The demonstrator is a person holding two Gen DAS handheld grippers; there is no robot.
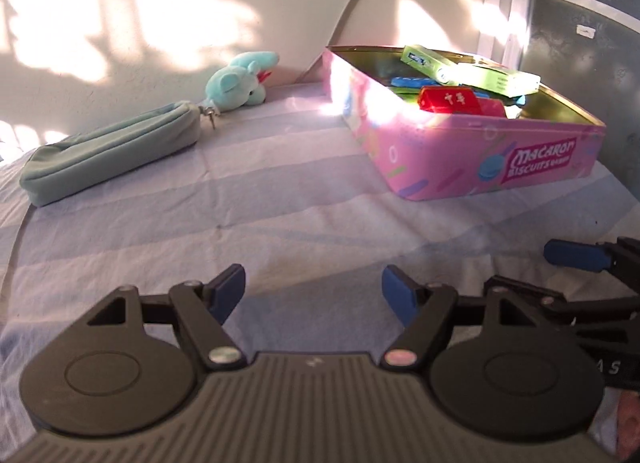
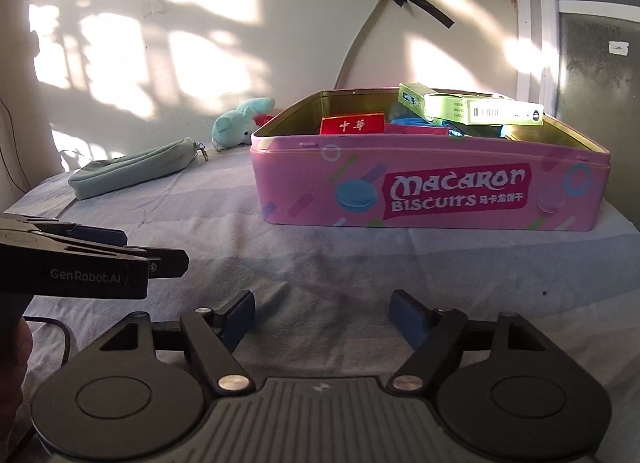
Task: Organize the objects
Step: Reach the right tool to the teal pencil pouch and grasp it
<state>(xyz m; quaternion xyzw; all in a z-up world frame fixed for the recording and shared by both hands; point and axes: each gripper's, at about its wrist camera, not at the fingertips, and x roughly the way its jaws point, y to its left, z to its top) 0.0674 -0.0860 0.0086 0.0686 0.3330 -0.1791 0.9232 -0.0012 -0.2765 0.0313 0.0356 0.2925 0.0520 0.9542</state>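
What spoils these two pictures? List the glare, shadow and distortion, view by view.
Left wrist view: sunlight washes out the near corner of the pink tin and the green box inside it, and bright patches dapple the wall; fisheye bends the bed's edge. Right wrist view: the tin is evenly lit and its lettering legible; window-shaped sun patches and shadows cross the wall; the door frame at right curves.

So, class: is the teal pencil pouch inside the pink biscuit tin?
No, the teal pencil pouch lies on the cloth, left of the pink biscuit tin.

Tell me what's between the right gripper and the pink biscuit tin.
Nothing: in the right wrist view only bare striped cloth lies between the open right gripper and the pink biscuit tin.
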